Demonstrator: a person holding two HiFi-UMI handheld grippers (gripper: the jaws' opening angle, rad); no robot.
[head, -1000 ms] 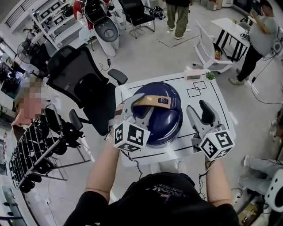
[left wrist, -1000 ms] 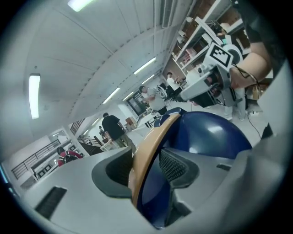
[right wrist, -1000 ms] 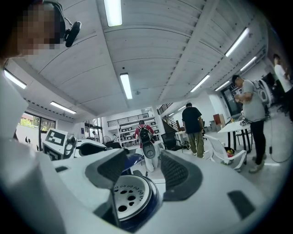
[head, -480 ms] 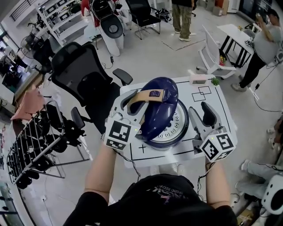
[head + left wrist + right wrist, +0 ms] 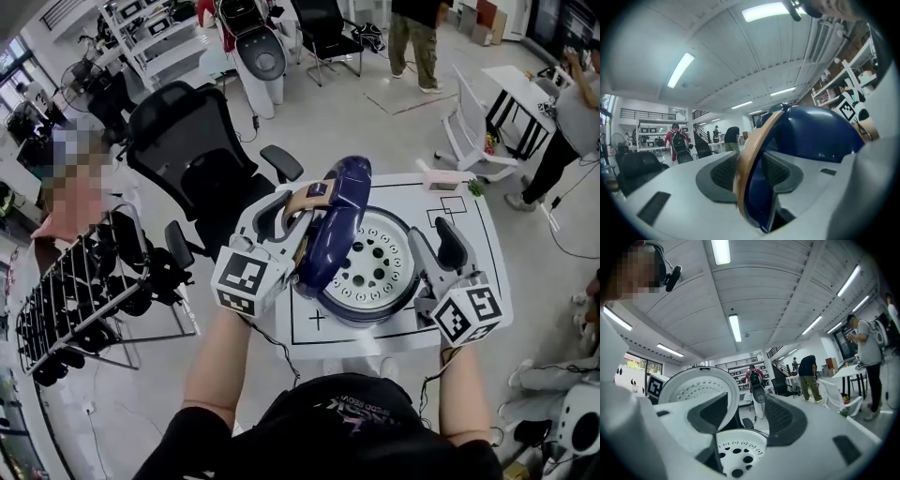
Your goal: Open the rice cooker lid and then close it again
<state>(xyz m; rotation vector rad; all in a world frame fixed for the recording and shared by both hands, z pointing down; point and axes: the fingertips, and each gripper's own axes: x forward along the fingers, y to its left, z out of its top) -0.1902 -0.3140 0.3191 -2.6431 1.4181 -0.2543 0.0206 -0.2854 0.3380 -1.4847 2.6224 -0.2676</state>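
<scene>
The rice cooker (image 5: 375, 305) stands on the white table (image 5: 473, 314). Its dark blue lid (image 5: 339, 225) is tipped up on its left side, nearly upright. The round perforated inner plate (image 5: 377, 264) is bared. My left gripper (image 5: 286, 214) is shut on the lid's tan handle (image 5: 302, 202); its jaws have just been closing, with the handle between them. In the left gripper view the handle (image 5: 745, 159) runs between the pads, with the lid (image 5: 815, 136) behind it. My right gripper (image 5: 439, 246) stands open by the cooker's right side, holding nothing; its own view looks over the plate (image 5: 740, 455) at the lid's white underside (image 5: 696, 385).
A black office chair (image 5: 187, 159) stands close behind the table's left corner. A wire rack (image 5: 84, 309) of dark items is at the far left. A white chair (image 5: 469, 122) and a small table stand at the back right. People move about farther off.
The lid has swung from shut to nearly upright. My left gripper has gone left and up with the handle, rolling as it went. The right gripper has shifted a little.
</scene>
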